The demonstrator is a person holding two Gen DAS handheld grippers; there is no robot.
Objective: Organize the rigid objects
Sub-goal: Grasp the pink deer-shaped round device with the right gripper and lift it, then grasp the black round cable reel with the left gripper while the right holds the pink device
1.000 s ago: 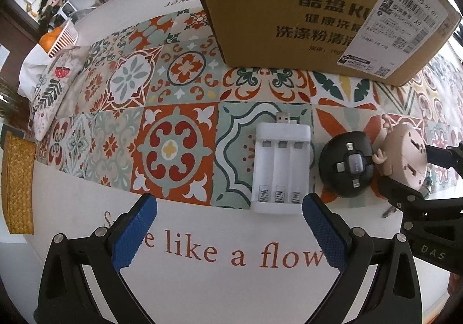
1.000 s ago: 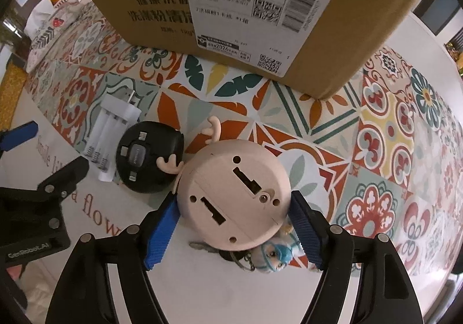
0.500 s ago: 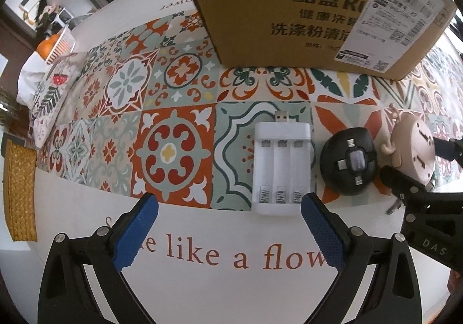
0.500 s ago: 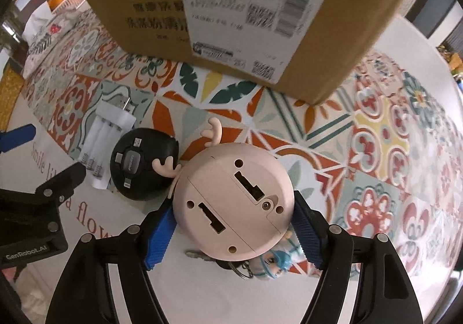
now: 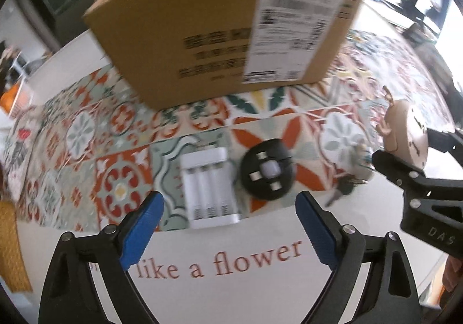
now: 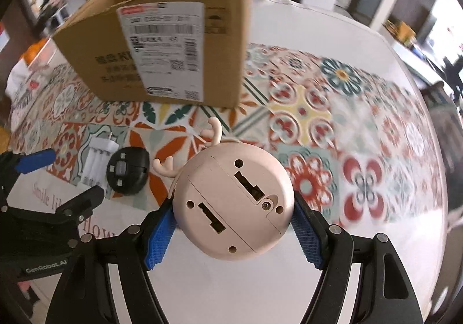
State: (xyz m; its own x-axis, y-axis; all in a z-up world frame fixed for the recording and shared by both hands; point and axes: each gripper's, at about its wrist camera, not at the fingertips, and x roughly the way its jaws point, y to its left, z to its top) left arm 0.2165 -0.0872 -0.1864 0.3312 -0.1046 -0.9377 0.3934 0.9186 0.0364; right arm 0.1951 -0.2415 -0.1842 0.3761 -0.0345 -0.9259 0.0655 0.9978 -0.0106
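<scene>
My right gripper [image 6: 233, 232] is shut on a round pink clock with antlers [image 6: 231, 202], held in the air above the table; it also shows at the right of the left wrist view [image 5: 409, 133]. My left gripper [image 5: 228, 227] is open and empty, just in front of a white battery charger [image 5: 209, 186] and a black round adapter [image 5: 267, 172] that lie on the patterned mat. Both also show in the right wrist view, the charger [image 6: 98, 160] and the adapter [image 6: 127, 170]. A keychain with keys [image 5: 341, 190] lies on the mat to the right of the adapter.
An open cardboard box [image 5: 225, 43] stands on the mat behind the objects; it also shows in the right wrist view [image 6: 162, 43]. The round table has a patterned tile mat [image 6: 318, 121] and a white border with red lettering [image 5: 249, 263].
My right gripper has lifted the pink clock up off the table, uncovering the keychain. Both cameras have risen and pulled back, so the box top now shows. The left gripper stays open.
</scene>
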